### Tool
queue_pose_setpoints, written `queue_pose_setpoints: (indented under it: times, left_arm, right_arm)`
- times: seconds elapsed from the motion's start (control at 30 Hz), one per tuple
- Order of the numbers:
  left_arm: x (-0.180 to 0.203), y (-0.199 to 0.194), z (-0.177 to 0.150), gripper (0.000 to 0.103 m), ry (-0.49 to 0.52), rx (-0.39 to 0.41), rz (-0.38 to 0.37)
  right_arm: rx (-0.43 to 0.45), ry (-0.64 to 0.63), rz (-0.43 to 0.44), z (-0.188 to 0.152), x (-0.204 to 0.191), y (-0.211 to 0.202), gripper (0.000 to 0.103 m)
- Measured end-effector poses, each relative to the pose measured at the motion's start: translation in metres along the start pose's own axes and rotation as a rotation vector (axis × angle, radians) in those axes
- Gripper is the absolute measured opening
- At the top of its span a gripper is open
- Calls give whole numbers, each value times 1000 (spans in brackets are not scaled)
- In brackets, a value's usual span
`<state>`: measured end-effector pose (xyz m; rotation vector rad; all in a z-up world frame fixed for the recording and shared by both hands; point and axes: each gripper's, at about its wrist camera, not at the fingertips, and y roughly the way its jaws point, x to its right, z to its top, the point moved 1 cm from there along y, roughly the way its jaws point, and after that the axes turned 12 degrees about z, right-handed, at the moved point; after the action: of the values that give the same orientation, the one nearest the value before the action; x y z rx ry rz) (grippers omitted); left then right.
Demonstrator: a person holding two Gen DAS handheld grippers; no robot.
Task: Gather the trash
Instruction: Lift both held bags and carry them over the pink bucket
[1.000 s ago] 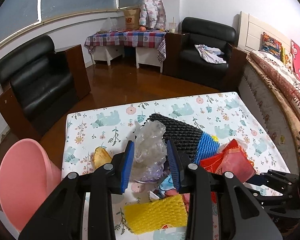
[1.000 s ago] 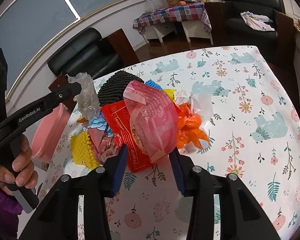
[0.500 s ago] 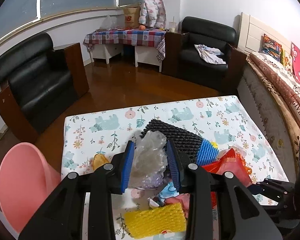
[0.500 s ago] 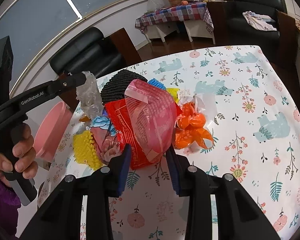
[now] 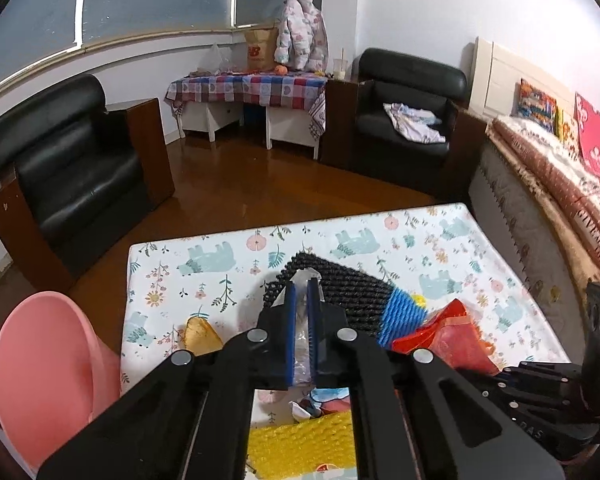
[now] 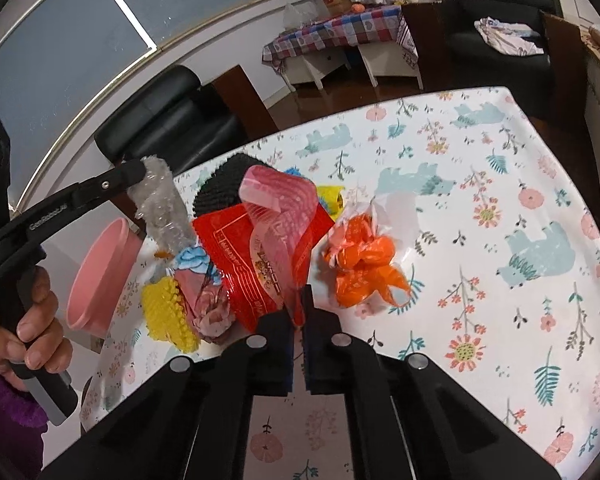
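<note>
I have the left gripper (image 5: 301,322) clamped on the clear plastic wrap (image 6: 162,204) and the right gripper (image 6: 298,330) pinching the red packet (image 6: 236,258), with the pink bin (image 5: 44,376) just off the tabletop's (image 5: 380,240) left edge (so my left hand is nearer)

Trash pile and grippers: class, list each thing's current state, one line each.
Left gripper: shut on clear plastic wrap.
Right gripper: shut on pink translucent bag.
Orange bag: crumpled, lying on table.
Pink bin: open, beside table.
</note>
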<state>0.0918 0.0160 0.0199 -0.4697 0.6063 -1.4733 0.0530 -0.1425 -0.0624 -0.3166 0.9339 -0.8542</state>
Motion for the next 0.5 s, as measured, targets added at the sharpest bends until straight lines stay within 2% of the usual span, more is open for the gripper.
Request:
queue_pose_setpoints:
  times: [0.27, 0.5]
  left_arm:
    - [-21, -29, 6, 5, -63, 47, -2]
    - [-42, -44, 2, 5, -112, 63, 45]
  right_arm:
    - [72, -74, 1, 12, -20, -23, 2]
    - [94, -134, 24, 26, -45, -25, 2]
